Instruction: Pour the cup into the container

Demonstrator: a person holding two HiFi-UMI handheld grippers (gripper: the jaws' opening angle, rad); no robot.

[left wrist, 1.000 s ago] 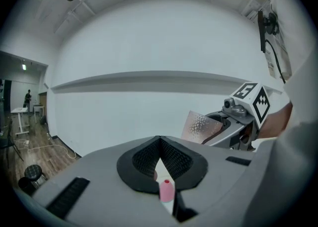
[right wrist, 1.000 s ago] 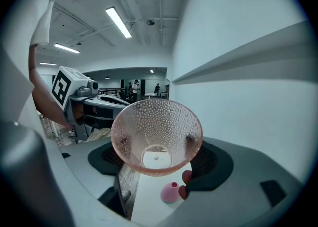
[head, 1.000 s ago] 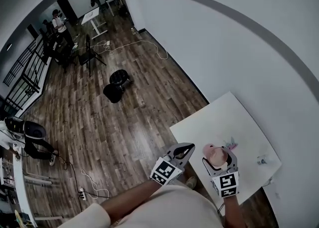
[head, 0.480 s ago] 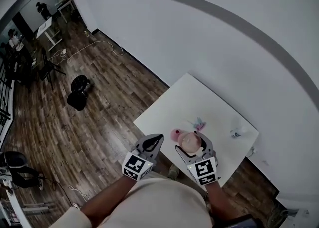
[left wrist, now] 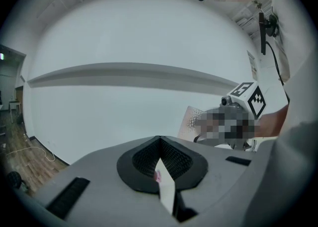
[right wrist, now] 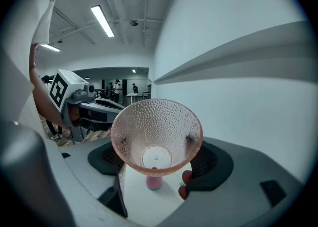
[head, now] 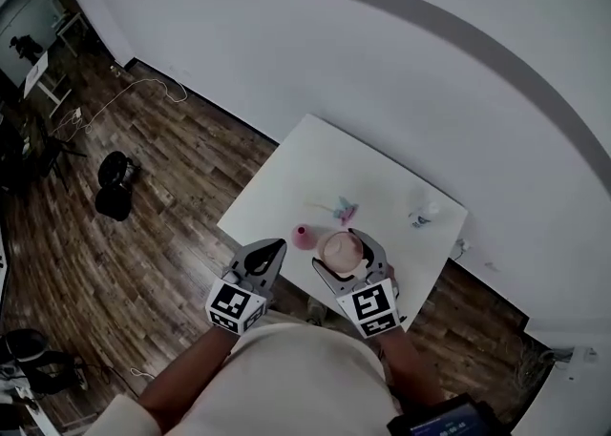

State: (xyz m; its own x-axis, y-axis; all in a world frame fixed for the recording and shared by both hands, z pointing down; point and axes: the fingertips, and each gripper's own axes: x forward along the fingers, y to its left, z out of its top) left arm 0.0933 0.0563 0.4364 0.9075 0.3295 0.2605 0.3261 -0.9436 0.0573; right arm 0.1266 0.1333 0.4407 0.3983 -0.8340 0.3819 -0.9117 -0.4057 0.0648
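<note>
Right gripper (head: 346, 245) fingers (right wrist: 213, 164) clamp the cup (right wrist: 156, 131) beside a pink container (head: 303, 237) on the table (head: 305, 162); left gripper (head: 270, 248) fingers are closed.

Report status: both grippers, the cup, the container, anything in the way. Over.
Left gripper shut, empty. Right gripper shut on dimpled clear pink cup, above white table. Small pink container on table beside cup; nothing between them.

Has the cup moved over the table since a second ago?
Yes. In the head view the cup has drifted right along the table, away from the pink container.
</note>
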